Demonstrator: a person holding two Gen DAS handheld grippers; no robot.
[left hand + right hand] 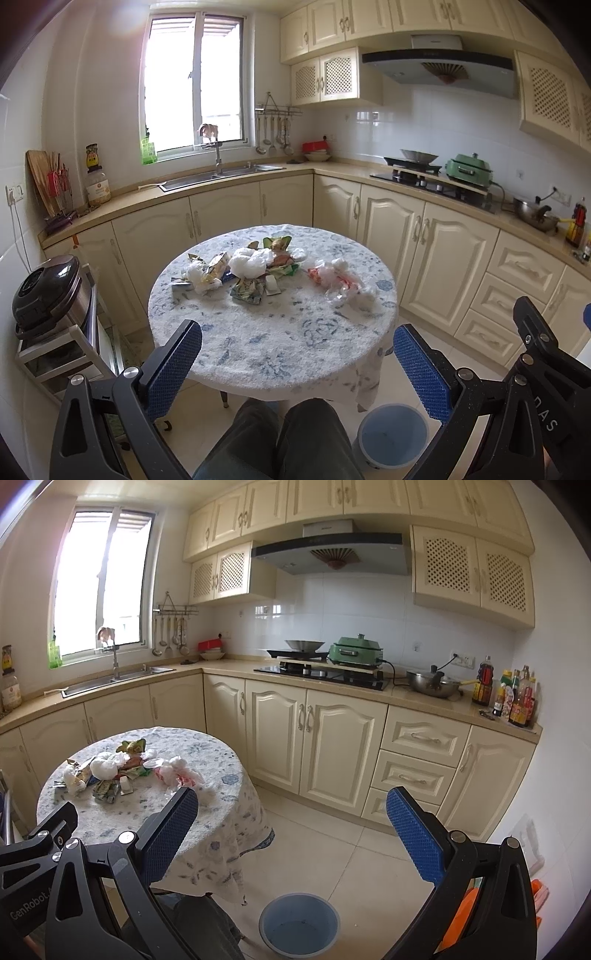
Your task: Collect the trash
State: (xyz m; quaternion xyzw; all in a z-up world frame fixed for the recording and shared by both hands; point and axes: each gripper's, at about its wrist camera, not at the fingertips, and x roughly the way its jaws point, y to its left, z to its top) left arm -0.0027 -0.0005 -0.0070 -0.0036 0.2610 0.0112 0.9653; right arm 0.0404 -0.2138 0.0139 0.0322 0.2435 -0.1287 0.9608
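A pile of trash (255, 267) lies on a round table (280, 343) with a blue floral cloth: white crumpled bags, snack wrappers and, to the right, a clear-and-red plastic wrapper (338, 280). The pile also shows in the right wrist view (110, 771). A blue bin (393, 435) stands on the floor right of the table, open and seemingly empty; it also shows in the right wrist view (299, 925). My left gripper (297, 343) is open and empty, held back from the table's near edge. My right gripper (291, 808) is open and empty, right of the table above the floor.
The person's knees (280, 439) are below the table's near edge. A rice cooker (48, 291) sits on a rack at the left. Cream cabinets (314, 738), a sink (218, 175) and a stove (325, 672) line the walls. Tiled floor (332, 853) lies between table and cabinets.
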